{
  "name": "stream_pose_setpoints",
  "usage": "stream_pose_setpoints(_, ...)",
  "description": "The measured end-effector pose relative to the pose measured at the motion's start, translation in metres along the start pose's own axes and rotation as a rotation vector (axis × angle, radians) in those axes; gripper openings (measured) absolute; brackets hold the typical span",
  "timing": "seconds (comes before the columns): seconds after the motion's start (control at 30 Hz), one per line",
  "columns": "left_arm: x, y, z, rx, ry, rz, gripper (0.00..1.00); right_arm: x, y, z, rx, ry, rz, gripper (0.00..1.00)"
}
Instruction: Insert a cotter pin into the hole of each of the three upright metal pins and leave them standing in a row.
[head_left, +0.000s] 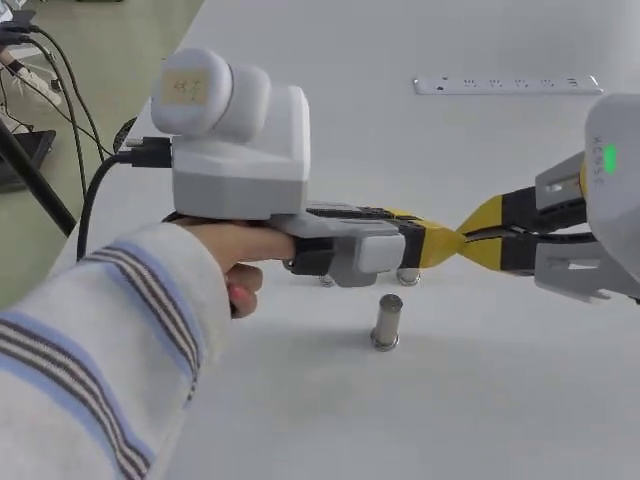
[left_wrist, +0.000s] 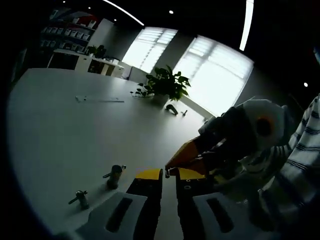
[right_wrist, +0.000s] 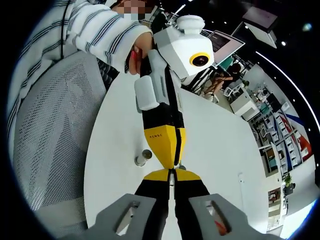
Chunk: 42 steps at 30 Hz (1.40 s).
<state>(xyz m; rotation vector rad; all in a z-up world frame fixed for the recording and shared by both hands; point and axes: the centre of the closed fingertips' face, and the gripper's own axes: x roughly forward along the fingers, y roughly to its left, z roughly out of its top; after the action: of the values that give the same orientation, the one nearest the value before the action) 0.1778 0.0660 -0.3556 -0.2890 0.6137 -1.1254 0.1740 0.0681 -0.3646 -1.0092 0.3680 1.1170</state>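
The step in hand looks like the third and last insertion. The left tongs (head_left: 455, 243) and right tongs (head_left: 468, 237) meet tip to tip above the middle of the bench (head_left: 300, 420), and both pairs of yellow jaws are pressed together. In the right gripper view a thin grey sliver sits pinched between the right tongs, most likely a cotter pin (right_wrist: 171, 179), though it is too small to name with certainty. It cannot be told whether the left tongs also grip it or merely touch it, so this reads as a handover or a re-seating of the pin in the grasp.

The bare metal pin (head_left: 387, 322) stands upright on its flange, just on the near-edge side of the left tongs. Nothing shows through it.

No tray or box takes part, and the pins stand directly on the bench. The only things held inside others are the cotter pins. In the left gripper view the first fitted pin (left_wrist: 116, 176) and the second fitted pin (left_wrist: 81, 198) stand upright side by side toward the far edge, each with a cotter pin crosswise through its top.

The next move probably calls for one pair of tongs to carry the sliver down to the bare pin. The other pair should steady the pin so it does not tip. The cotter pin must then be lined up squarely with the cross hole. The finished pin must also end up in line with the other two.
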Motion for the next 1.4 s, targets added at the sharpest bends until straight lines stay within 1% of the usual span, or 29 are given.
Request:
stream_pose_setpoints(0.1, 0.001, 0.001, -0.003, -0.001, 0.012, 0.002, 0.04, 0.0, 0.001, 0.0, 0.005, -0.002, 0.004, 0.0)
stream_pose_setpoints(0.17, 0.001, 0.001, -0.003, -0.007, 0.011, 0.004, 0.03, 0.0, 0.001, 0.001, 0.003, -0.002, 0.001, 0.0)
stream_pose_setpoints(0.2, 0.002, 0.0, -0.002, -0.015, 0.008, -0.004, 0.01, 0.0, 0.001, 0.0, 0.005, -0.002, 0.0, 0.0)
stream_pose_setpoints(0.33, 0.003, 0.003, -0.001, -0.025, 0.01, 0.002, 0.0, -0.001, 0.0, 0.001, 0.011, -0.01, -0.006, 0.0)
stream_pose_setpoints(0.4, 0.003, 0.002, -0.001, -0.044, 0.01, 0.0, 0.0, -0.002, 0.0, 0.001, 0.011, -0.013, -0.009, 0.0)
stream_pose_setpoints(0.53, 0.001, 0.001, 0.0, -0.04, 0.018, -0.005, 0.0, -0.002, 0.001, 0.003, 0.014, -0.024, -0.009, 0.0)
stream_pose_setpoints(0.6, 0.001, 0.001, 0.0, -0.029, 0.021, 0.0, 0.0, -0.002, 0.001, 0.004, 0.012, -0.025, -0.012, 0.0)
stream_pose_setpoints(0.63, 0.001, 0.0, 0.0, -0.018, 0.027, 0.008, 0.0, -0.001, 0.001, 0.004, 0.011, -0.025, -0.012, 0.0)
stream_pose_setpoints(0.7, 0.001, 0.0, 0.001, 0.011, 0.027, 0.015, 0.0, -0.002, 0.0, 0.004, 0.015, -0.028, -0.015, 0.0)
stream_pose_setpoints(0.8, 0.001, 0.0, 0.002, 0.009, 0.028, 0.02, 0.0, -0.003, -0.001, 0.005, 0.03, -0.044, -0.02, 0.0)
stream_pose_setpoints(0.83, 0.0, -0.001, 0.002, 0.001, 0.03, 0.019, 0.0, -0.004, -0.001, 0.005, 0.033, -0.049, -0.018, 0.0)
stream_pose_setpoints(0.9, 0.001, -0.002, 0.001, 0.005, 0.037, 0.016, 0.0, -0.004, 0.0, 0.005, 0.043, -0.051, -0.01, 0.0)
stream_pose_setpoints(1.0, 0.002, -0.001, -0.001, 0.008, 0.045, 0.021, 0.0, -0.002, 0.002, 0.003, 0.017, -0.046, -0.007, 0.0)
stream_pose_setpoints(1.03, 0.002, -0.001, -0.002, 0.003, 0.046, 0.023, 0.0, -0.002, 0.002, 0.003, 0.009, -0.046, -0.011, 0.0)
stream_pose_setpoints(1.07, 0.002, 0.001, -0.002, -0.013, 0.045, 0.036, 0.0, -0.002, 0.002, 0.002, 0.004, -0.046, -0.011, 0.0)
stream_pose_setpoints(1.1, 0.002, 0.005, -0.002, -0.012, 0.045, 0.056, 0.0, -0.002, 0.002, 0.002, -0.014, -0.049, -0.02, 0.0)
stream_pose_setpoints(1.13, 0.001, 0.006, -0.003, 0.003, 0.048, 0.061, 0.0, -0.003, 0.001, 0.001, -0.013, -0.051, -0.028, 0.0)
stream_pose_setpoints(1.17, 0.0, 0.006, -0.003, 0.004, 0.046, 0.06, 0.0, -0.003, 0.0, 0.0, -0.009, -0.052, -0.031, 0.0)
stream_pose_setpoints(1.2, -0.002, 0.007, -0.003, 0.006, 0.043, 0.062, 0.0, -0.005, -0.002, -0.002, 0.007, -0.057, -0.038, 0.02)
stream_pose_setpoints(1.27, -0.004, 0.007, -0.002, 0.01, 0.042, 0.064, 0.0, -0.007, -0.004, -0.004, 0.011, -0.059, -0.044, 0.09)
stream_pose_setpoints(1.33, -0.006, 0.008, -0.002, 0.023, 0.043, 0.07, 0.0, -0.009, -0.005, -0.008, 0.028, -0.056, -0.043, 0.1)
stream_pose_setpoints(1.4, -0.009, 0.01, 0.001, 0.055, 0.033, 0.087, 0.0, -0.01, -0.006, -0.011, 0.053, -0.059, -0.045, 0.11)
